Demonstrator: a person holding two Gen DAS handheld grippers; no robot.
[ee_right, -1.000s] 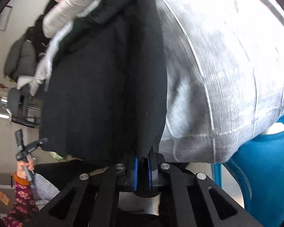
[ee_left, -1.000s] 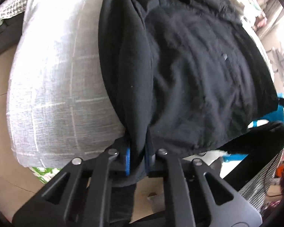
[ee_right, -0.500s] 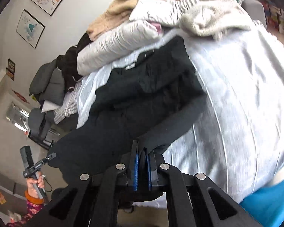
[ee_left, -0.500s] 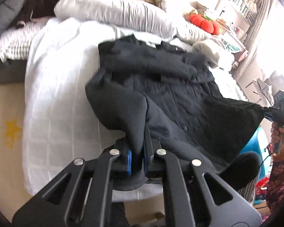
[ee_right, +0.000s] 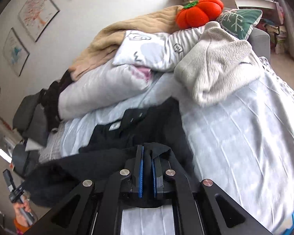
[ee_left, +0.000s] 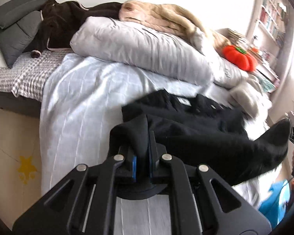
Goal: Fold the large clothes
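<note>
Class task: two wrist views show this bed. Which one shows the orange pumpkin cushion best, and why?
The right wrist view: the pumpkin cushion appears large, sharp and whole, green stalk included, atop the piled bedding. In the left wrist view the same cushion sits smaller near the washed-out right side, partly glared.

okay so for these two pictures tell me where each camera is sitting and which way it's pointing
Left wrist: on the left gripper, looking along its fingers across the bed toward the pillows; the gripper frame shows, clamped on the black coat.
Right wrist: on the right gripper, facing across the bed toward the wall pictures; its frame shows, also clamped on the coat, plus the person's left hand.
Shared: coat, bed, orange pumpkin cushion.
</note>
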